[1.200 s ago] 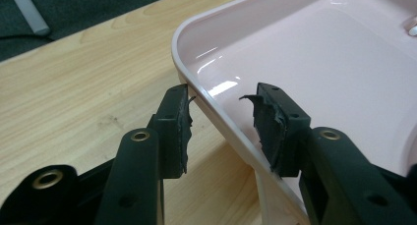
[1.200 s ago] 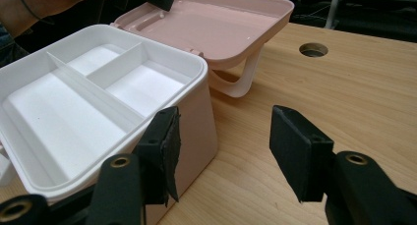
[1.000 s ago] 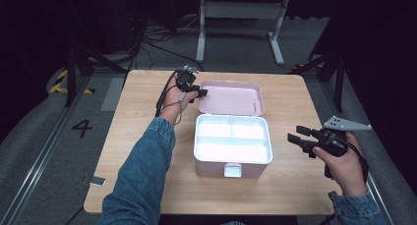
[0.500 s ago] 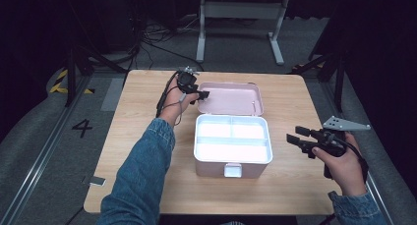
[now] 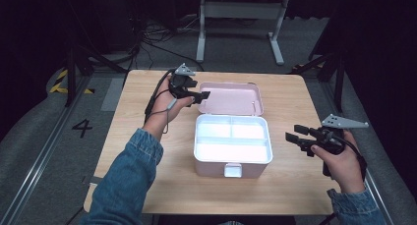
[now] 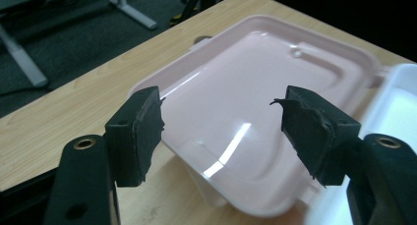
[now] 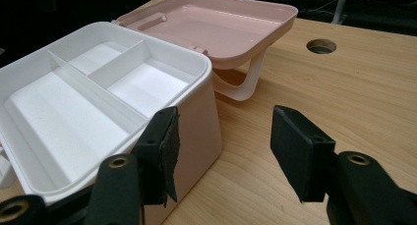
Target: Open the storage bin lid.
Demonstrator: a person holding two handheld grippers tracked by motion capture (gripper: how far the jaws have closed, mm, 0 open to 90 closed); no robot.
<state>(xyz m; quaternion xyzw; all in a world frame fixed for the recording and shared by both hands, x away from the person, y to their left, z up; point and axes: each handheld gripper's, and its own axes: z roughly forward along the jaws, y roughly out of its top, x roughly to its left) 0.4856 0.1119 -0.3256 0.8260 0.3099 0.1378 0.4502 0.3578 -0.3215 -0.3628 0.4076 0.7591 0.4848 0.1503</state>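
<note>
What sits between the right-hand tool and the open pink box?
Nothing: in the high view, bare table separates the right tool from the box.

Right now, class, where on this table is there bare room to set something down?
Bare wood lies left of the box, along the table edge under the sleeve, and on the near strip before its latch. The middle is crowded: the open lid lies behind the box.

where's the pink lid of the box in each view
High view: the pink lid lies open flat at centre, behind the white tray.
Left gripper view: the lid fills the middle, beyond the open jaws.
Right gripper view: the lid is at top centre, behind the tray.
Shared landmark: the white divided tray it is hinged to.
</note>
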